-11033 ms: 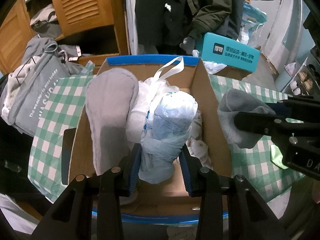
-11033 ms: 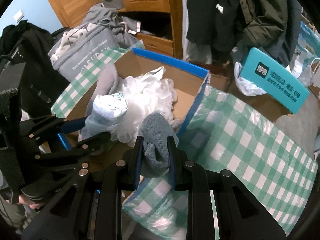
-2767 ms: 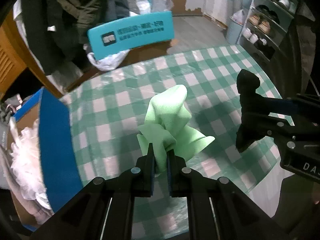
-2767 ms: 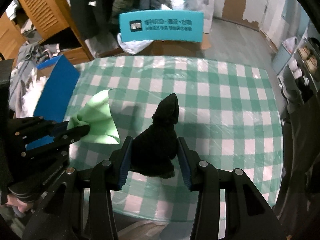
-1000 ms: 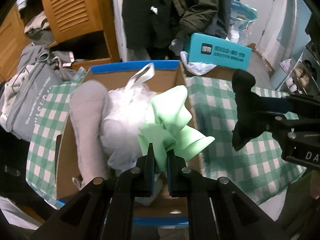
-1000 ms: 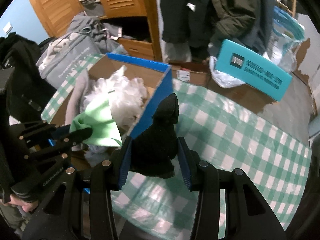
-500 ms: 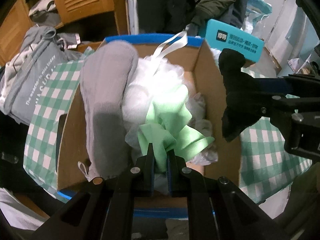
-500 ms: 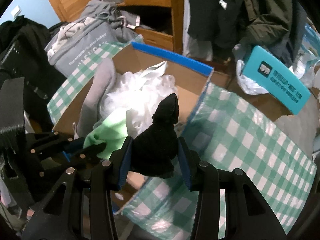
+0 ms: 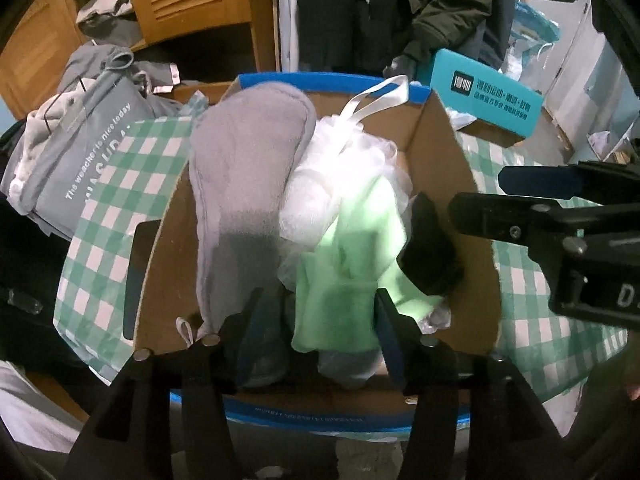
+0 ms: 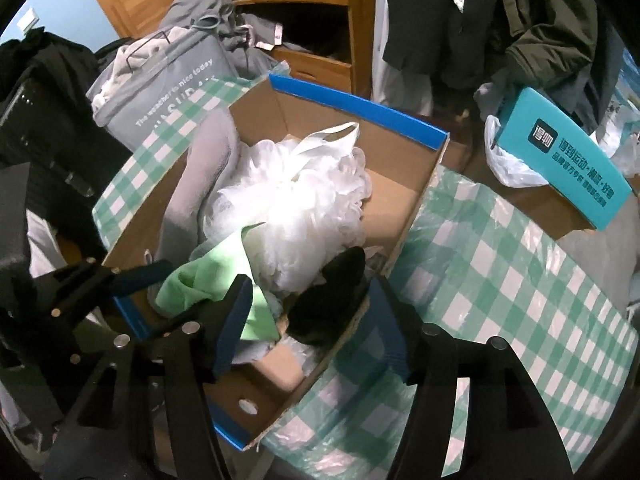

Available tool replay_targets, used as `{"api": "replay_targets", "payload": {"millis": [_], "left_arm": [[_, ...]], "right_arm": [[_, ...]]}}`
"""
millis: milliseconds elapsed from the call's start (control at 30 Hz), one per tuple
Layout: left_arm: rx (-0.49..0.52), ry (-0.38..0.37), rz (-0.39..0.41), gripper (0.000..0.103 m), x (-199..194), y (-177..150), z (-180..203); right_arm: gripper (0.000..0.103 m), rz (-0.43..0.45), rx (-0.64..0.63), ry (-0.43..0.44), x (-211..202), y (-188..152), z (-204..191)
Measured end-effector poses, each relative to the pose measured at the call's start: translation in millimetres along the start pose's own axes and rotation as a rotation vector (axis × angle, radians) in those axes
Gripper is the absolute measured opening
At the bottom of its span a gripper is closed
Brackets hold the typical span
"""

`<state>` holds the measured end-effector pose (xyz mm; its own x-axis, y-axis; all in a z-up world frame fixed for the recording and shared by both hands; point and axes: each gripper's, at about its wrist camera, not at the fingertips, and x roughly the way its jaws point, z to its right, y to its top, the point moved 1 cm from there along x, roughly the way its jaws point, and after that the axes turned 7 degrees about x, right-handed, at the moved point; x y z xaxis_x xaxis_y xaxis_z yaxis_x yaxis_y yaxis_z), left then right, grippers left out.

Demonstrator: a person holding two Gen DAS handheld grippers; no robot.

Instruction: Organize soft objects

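Note:
A cardboard box [image 9: 328,80] with a blue rim holds a grey slipper [image 9: 244,184] and a white mesh pouf [image 9: 344,184]. My left gripper [image 9: 318,300] hangs over the box's near end, its jaws opening. The green cloth [image 9: 340,300] lies loose between them, slumped on the pouf. My right gripper [image 10: 312,288] is over the box's right wall, jaws also opening. The black soft object [image 10: 328,308] sits free between them, just inside the box wall [image 10: 360,104]. In the left wrist view it [image 9: 430,256] rests against the green cloth.
A green-and-white checked cloth [image 10: 520,300] covers the table under the box. A grey tote bag [image 9: 80,152] stuffed with clothes lies to the left. A teal carton [image 10: 568,160] sits behind right, with dark coats [image 9: 380,12] and a wooden louvred cabinet [image 9: 192,0] beyond.
Both grippers have opened. The green cloth and the black object have slipped out of the pads and dropped into the box. Both hands came in lower over the box.

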<state>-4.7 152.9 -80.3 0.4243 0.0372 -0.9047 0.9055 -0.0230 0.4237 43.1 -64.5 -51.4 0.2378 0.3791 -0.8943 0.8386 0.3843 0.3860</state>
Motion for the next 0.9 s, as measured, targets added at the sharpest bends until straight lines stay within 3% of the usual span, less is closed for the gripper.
{"api": "replay_targets", "payload": {"millis": [200, 567, 767, 900], "left_arm": [[-0.008, -0.014, 0.044, 0.069, -17.4, 3.2, 0.3], [0.009, -0.004, 0.139, 0.077, -50.2, 10.2, 11.0], [0.019, -0.006, 0.202, 0.087, -70.6, 12.8, 22.2], [0.043, 0.033, 0.243, 0.089, -83.1, 17.0, 30.8]], "right_arm": [[0.068, 0.042, 0.025, -0.023, -17.9, -2.7, 9.1], [0.071, 0.155, 0.061, -0.033, -68.8, -13.2, 22.3], [0.075, 0.237, 0.055, -0.06, -100.2, -20.6, 27.4], [0.076, 0.282, 0.044, -0.074, -115.2, -27.6, 30.4]]}}
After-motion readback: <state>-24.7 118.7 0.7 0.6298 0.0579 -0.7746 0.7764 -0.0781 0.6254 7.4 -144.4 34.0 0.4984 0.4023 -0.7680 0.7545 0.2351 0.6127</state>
